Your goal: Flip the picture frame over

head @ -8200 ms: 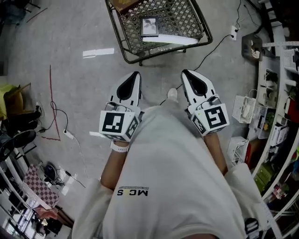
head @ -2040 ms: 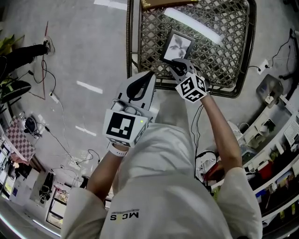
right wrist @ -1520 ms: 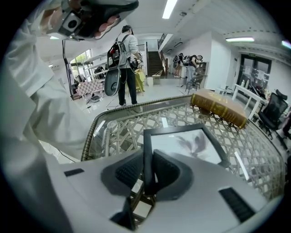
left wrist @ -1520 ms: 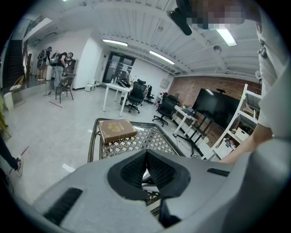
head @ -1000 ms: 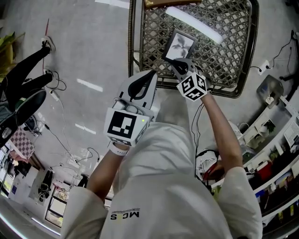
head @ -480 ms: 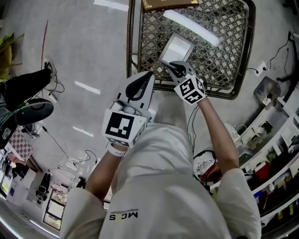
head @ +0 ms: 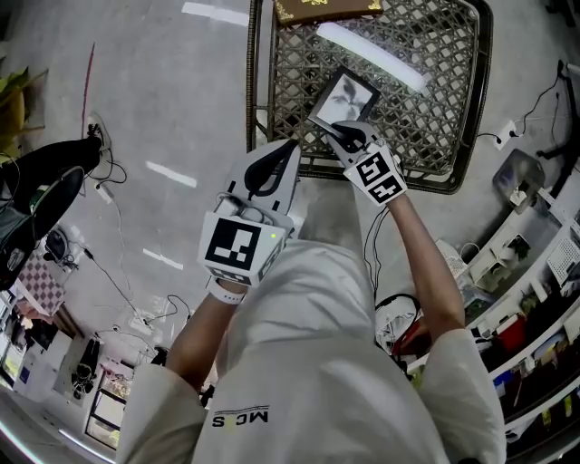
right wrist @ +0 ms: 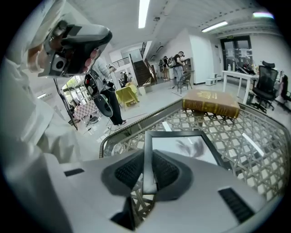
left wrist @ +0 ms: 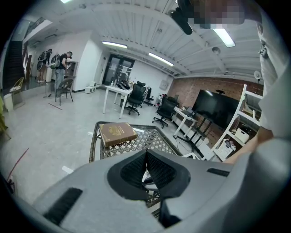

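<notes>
Grip is confined to one side rail: your right gripper [head: 337, 130] has its jaws clenched on the near edge of the picture frame [head: 346, 95], which sits picture side up over the lattice counter [head: 251, 82], short of the brown book [head: 322, 9]. Your left gripper [head: 286, 145] hangs at the counter's near rim with its jaws pressed together on nothing, so it gives no support. If you rotate the wrist quickly, the frame may pivot or slip out of this narrow bite, and a corner may catch in the lattice openings and stall the flip.
</notes>
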